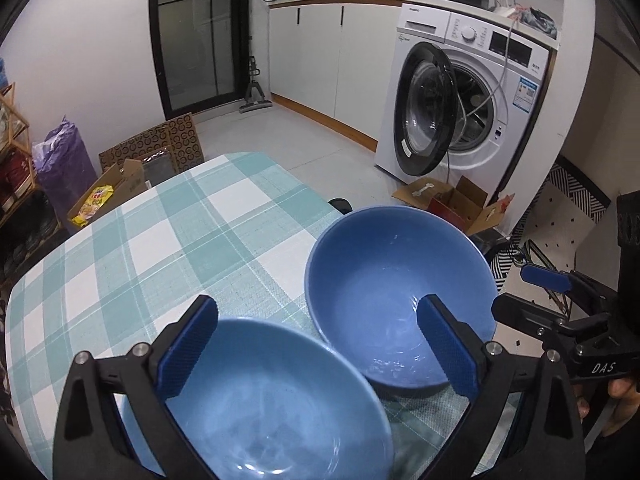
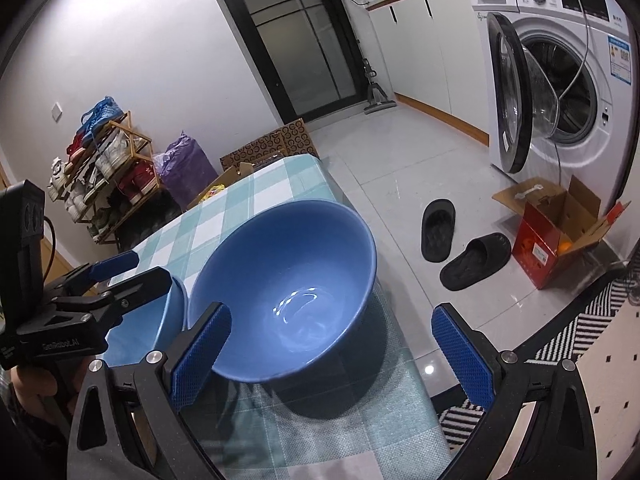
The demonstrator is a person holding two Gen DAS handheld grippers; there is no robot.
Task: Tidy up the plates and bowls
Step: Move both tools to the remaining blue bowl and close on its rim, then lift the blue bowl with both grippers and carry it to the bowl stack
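Two blue bowls stand side by side on the checked tablecloth (image 1: 168, 240). The near bowl (image 1: 276, 400) lies under my left gripper (image 1: 316, 348), which is open above it. The far, deeper bowl (image 1: 400, 292) stands near the table's right edge, and shows large in the right wrist view (image 2: 288, 288). My right gripper (image 2: 332, 352) is open, its left finger beside that bowl's near rim, its right finger out past the table edge. The right gripper also shows in the left wrist view (image 1: 548, 288); the left gripper shows in the right wrist view (image 2: 128, 272) over the near bowl (image 2: 168, 316).
The table edge (image 2: 400, 340) drops to a tiled floor with two black slippers (image 2: 460, 248) and an open red carton (image 2: 552, 232). A washing machine (image 1: 468, 108) stands with its door open. A shoe rack (image 2: 100, 172) and purple bag (image 2: 184, 168) stand beyond the table.
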